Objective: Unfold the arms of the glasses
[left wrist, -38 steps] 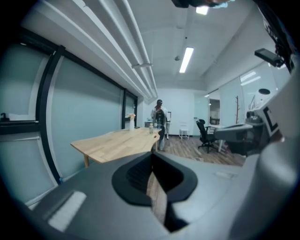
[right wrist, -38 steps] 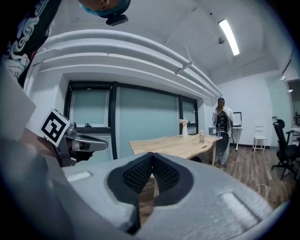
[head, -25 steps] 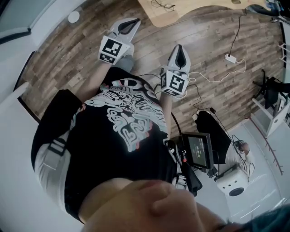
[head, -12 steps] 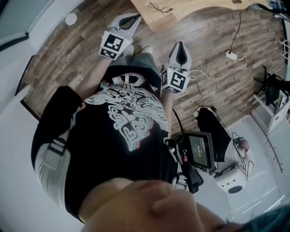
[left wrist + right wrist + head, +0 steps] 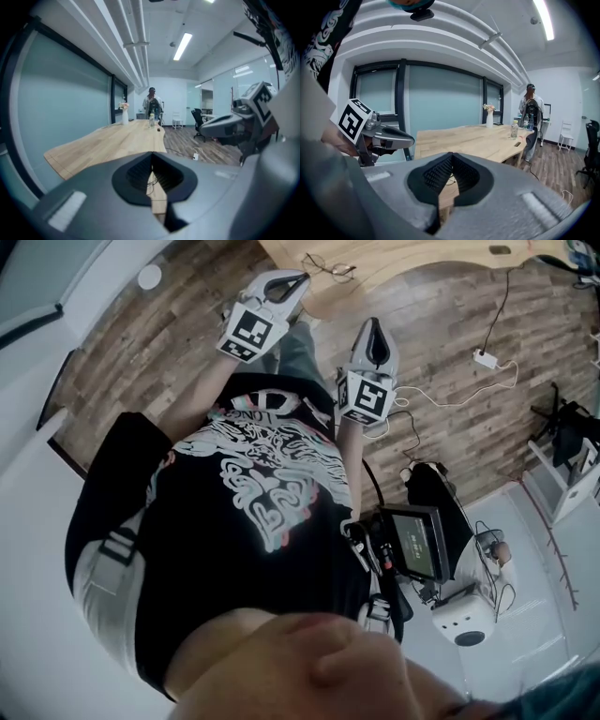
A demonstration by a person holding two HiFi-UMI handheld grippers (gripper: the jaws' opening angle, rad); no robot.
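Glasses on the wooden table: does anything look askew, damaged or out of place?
Nothing stands out. The thin wire-framed glasses lie flat on the light wooden table, near its edge; they are too small to judge damage. The left gripper and right gripper are shut, empty and clear of them.

Glasses point(image 5: 329, 265): a thin, dark wire frame with two clear lenses, lying flat on the light wooden counter point(image 5: 412, 261), near the counter's curved front edge and close to its corner. Nothing touches them. At this size, the pose of the arms, folded or open, cannot be resolved.
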